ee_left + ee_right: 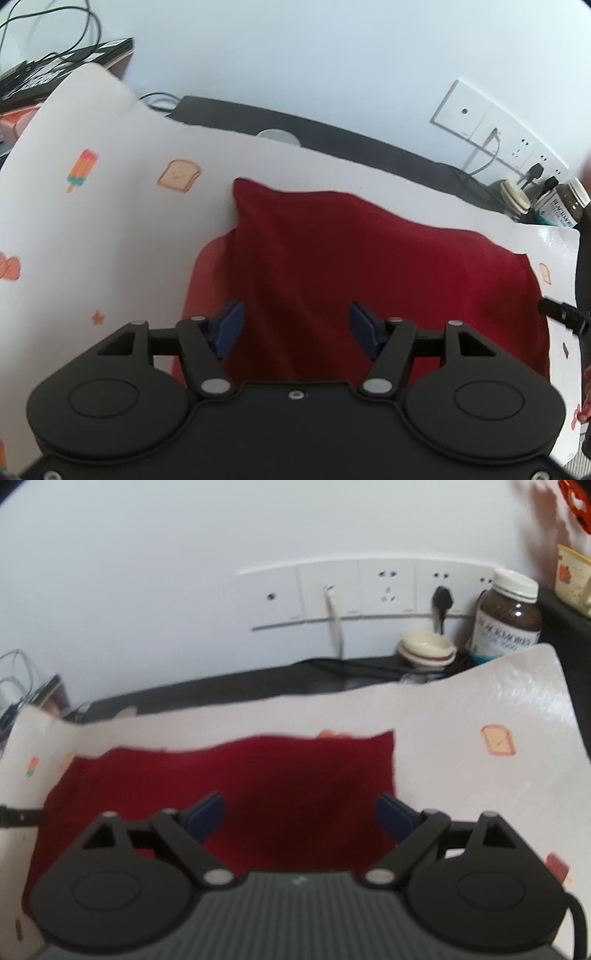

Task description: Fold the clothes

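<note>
I'm seeing jars [508,616] sitting beyond the patterned sheet [480,701]. Red cloth [369,258] is lying folded; left gripper [297,325] and right gripper [299,816] are gaping, empty.

It looked like a home: a white cloth printed with toast and ice lollies [110,221] covered the worktop, beside white wall sockets [388,587] and a brown supplement jar with a white lid [508,620].

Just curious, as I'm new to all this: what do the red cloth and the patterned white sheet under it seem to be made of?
The red cloth looks like soft matte woven or knit fabric: it drapes in folds and gives no shine. The white sheet looks like glossy plastic or coated paper, maybe oilcloth: light glares off it and its edges curl stiffly. Neither can be told for certain.
</note>
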A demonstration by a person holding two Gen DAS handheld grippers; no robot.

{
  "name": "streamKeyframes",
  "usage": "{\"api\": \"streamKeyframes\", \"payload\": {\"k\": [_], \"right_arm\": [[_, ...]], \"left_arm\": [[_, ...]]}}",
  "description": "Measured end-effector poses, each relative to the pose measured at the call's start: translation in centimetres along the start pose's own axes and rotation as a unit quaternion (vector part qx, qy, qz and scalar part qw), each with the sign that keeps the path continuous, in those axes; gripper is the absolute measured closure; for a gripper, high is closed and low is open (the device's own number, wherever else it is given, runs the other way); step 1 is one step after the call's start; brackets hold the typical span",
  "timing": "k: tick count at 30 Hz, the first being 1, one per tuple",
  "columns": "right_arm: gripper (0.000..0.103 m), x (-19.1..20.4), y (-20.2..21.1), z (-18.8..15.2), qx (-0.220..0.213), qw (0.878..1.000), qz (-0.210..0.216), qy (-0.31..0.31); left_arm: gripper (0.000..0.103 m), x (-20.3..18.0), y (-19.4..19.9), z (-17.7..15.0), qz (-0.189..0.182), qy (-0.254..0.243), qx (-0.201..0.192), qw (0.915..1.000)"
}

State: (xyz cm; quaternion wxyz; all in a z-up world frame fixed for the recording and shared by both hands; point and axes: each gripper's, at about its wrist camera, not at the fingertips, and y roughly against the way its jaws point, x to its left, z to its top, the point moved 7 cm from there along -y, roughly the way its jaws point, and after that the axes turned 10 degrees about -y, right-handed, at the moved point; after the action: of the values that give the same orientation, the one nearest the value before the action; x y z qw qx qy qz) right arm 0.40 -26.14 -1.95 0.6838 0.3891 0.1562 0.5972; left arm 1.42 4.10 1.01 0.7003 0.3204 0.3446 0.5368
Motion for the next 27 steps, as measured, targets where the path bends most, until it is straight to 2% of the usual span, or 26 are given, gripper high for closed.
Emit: {"api": "streamKeyframes", "payload": {"k": [8, 14, 24, 27], "right_arm": [[0.007, 1.9, 1.3, -3.5, 0.034, 0.998, -0.028, 0.035], [0.005, 2.7, 2.2, -4.1, 0.051, 0.996, -0.05, 0.046], [0.002, 3.5, 4.0, -3.3, 0.023, 0.996, -0.062, 0.054], [0.001, 3.3, 4.3, -2.8, 0.014, 0.996, -0.065, 0.051]], "left_arm": [[0.024, 0.8, 0.7, -0.6, 0.024, -0.005, 0.002, 0.9997], [0.012, 0.6, 0.6, -0.5, 0.036, -0.012, 0.004, 0.9993], [0.003, -0.1, 0.4, -0.2, 0.026, -0.02, 0.011, 0.9994], [0.003, 0.2, 0.7, 1.0, 0.028, -0.024, -0.003, 0.9993]]}}
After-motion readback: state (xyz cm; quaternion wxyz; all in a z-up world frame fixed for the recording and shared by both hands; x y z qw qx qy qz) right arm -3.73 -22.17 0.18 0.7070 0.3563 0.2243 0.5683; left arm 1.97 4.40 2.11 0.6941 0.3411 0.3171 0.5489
